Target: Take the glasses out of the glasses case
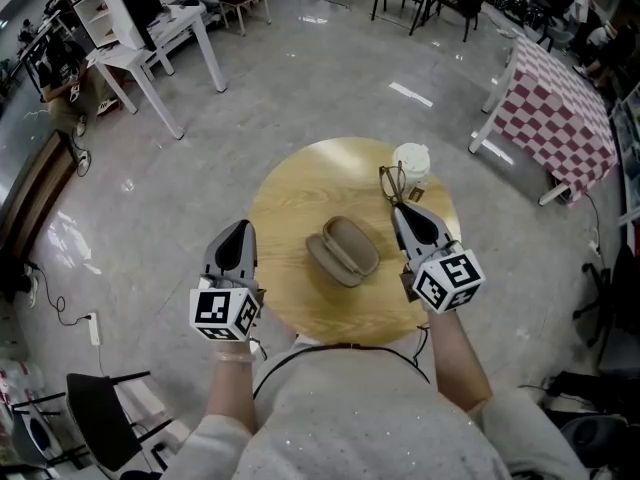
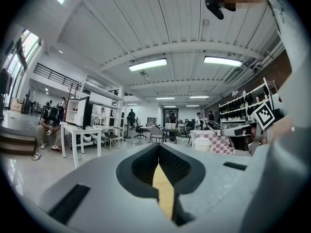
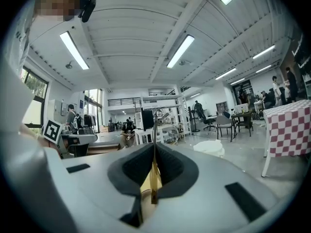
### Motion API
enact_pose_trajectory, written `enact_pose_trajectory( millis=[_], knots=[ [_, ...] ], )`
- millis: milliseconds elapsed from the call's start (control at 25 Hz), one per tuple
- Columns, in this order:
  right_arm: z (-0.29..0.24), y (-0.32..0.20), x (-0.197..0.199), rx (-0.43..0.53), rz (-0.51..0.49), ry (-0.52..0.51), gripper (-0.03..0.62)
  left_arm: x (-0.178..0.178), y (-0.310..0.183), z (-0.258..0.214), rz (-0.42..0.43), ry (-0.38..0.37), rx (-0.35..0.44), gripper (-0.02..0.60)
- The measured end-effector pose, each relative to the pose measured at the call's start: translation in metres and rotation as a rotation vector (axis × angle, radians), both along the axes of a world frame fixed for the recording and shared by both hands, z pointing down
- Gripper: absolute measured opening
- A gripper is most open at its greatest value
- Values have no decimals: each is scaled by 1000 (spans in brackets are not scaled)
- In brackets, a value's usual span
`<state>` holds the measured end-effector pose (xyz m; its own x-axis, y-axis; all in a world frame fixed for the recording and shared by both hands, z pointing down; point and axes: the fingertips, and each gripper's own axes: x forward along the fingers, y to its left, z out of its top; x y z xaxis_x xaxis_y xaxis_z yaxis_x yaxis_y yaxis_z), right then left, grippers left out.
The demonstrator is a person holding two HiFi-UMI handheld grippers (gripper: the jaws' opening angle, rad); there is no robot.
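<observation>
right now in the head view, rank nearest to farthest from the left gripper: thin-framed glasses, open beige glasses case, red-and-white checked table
1. open beige glasses case, mid-table, right of the left gripper
2. thin-framed glasses, far side, in the right gripper
3. red-and-white checked table, across the floor

My left gripper (image 1: 238,230) and right gripper (image 1: 400,211) are grey and black, with black-and-white square markers. The glasses case (image 1: 342,251) is taupe, the round table (image 1: 290,198) pale yellow wood. The glasses (image 1: 392,181) are dark-framed, the cup (image 1: 411,158) white, and the far tablecloth (image 1: 565,118) maroon-and-white checked.
</observation>
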<state>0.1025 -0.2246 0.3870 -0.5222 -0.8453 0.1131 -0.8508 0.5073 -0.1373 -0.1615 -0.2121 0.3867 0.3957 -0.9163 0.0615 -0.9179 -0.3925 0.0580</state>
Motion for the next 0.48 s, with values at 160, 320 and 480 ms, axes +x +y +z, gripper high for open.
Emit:
enact_pose_trajectory(
  millis=[160,320,480],
  knots=[
    [1,0,2,4,6,5,20,3,-1,1,8,-2,0,5],
    [2,0,4,2,8,5,20,3,-1,2,7,-2,-8,5],
    [3,-1,3,-2,7,5,20,1,-2,4,3,-4,-13,5]
  ],
)
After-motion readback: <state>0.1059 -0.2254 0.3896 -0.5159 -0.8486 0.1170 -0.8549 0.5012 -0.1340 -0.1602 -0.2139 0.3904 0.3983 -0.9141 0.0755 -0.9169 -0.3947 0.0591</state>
